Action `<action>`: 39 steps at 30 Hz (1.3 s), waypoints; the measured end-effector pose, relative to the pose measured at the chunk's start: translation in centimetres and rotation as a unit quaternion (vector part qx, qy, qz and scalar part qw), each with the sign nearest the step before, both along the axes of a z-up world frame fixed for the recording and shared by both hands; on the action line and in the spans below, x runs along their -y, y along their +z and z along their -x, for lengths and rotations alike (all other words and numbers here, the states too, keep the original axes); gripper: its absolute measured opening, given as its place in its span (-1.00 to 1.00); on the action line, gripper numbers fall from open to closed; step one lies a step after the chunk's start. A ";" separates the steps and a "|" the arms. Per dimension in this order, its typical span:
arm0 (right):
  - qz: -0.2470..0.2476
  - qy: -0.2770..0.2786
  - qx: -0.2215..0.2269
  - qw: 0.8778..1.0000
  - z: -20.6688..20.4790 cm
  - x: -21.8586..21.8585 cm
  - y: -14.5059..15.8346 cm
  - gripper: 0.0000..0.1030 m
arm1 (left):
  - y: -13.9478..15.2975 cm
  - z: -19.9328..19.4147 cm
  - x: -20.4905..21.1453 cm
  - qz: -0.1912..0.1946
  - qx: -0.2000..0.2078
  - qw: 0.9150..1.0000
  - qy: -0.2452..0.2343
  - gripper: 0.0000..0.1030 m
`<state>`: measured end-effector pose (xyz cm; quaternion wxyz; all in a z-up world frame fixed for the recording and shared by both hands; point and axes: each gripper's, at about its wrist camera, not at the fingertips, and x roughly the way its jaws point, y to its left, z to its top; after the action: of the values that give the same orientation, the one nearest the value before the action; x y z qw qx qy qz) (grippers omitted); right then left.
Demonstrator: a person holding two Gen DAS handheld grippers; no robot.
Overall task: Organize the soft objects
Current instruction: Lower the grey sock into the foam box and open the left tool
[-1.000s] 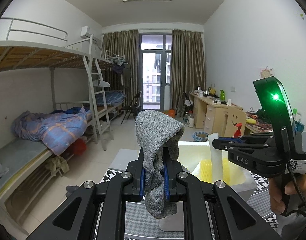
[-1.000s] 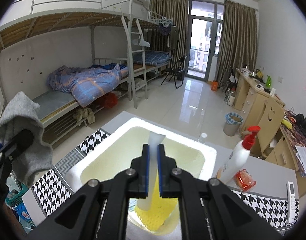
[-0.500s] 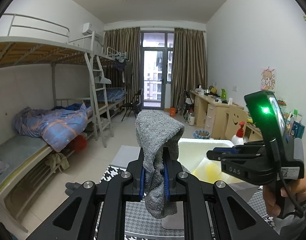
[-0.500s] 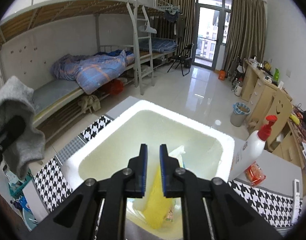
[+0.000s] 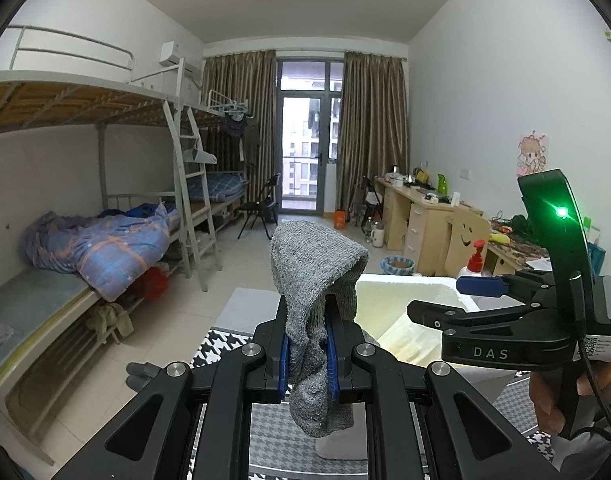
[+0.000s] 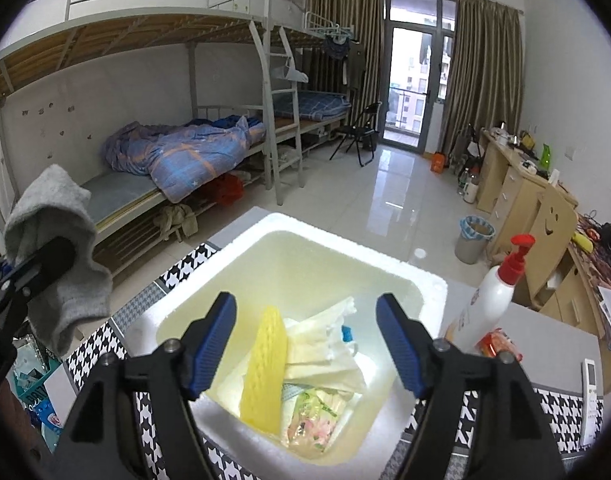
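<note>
My left gripper [image 5: 307,356] is shut on a grey knitted sock [image 5: 315,280] that droops over its blue pads; the same sock [image 6: 55,248] shows at the left of the right wrist view. My right gripper [image 6: 305,332] hangs above a white foam box [image 6: 421,284], its jaws opening with nothing between them. Inside the box lie a yellow ribbed sponge [image 6: 265,368], a crumpled white cloth [image 6: 325,340] and a small printed packet [image 6: 313,416]. In the left wrist view the right gripper [image 5: 445,300] stands over the box [image 5: 389,284], held by a hand.
A white pump bottle [image 6: 493,300] with a red top stands right of the box, next to a small red packet [image 6: 497,344]. A remote control [image 6: 591,384] lies at the far right. The table wears a houndstooth cloth [image 6: 181,272]. Bunk beds, desks and a bin fill the room behind.
My right gripper let go of the white cloth and yellow sponge, which dropped into the foam box, and its jaws spread wide. The left gripper kept still with the sock.
</note>
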<state>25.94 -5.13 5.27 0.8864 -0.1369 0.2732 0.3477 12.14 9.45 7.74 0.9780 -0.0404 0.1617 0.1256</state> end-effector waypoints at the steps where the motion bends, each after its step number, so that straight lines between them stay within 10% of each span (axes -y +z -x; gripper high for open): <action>1: -0.002 0.001 0.000 1.000 0.0 0.1 0.1 0.52 | 0.0 0.0 -0.1 0.000 0.000 1.000 -0.001 -0.71; 7: -0.007 0.009 0.020 1.000 0.9 0.7 0.5 0.86 | -0.2 -0.3 -0.2 -0.003 -0.001 1.000 -0.007 -0.71; 39: -0.054 -0.064 0.043 0.996 0.6 8.4 2.1 0.87 | -0.1 -3.0 2.4 -0.010 -0.002 0.997 -0.073 -0.71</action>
<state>25.33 -13.53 7.35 0.9239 -0.0853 0.2240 0.2981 15.16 7.06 7.65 0.9846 -0.0189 0.1646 0.0559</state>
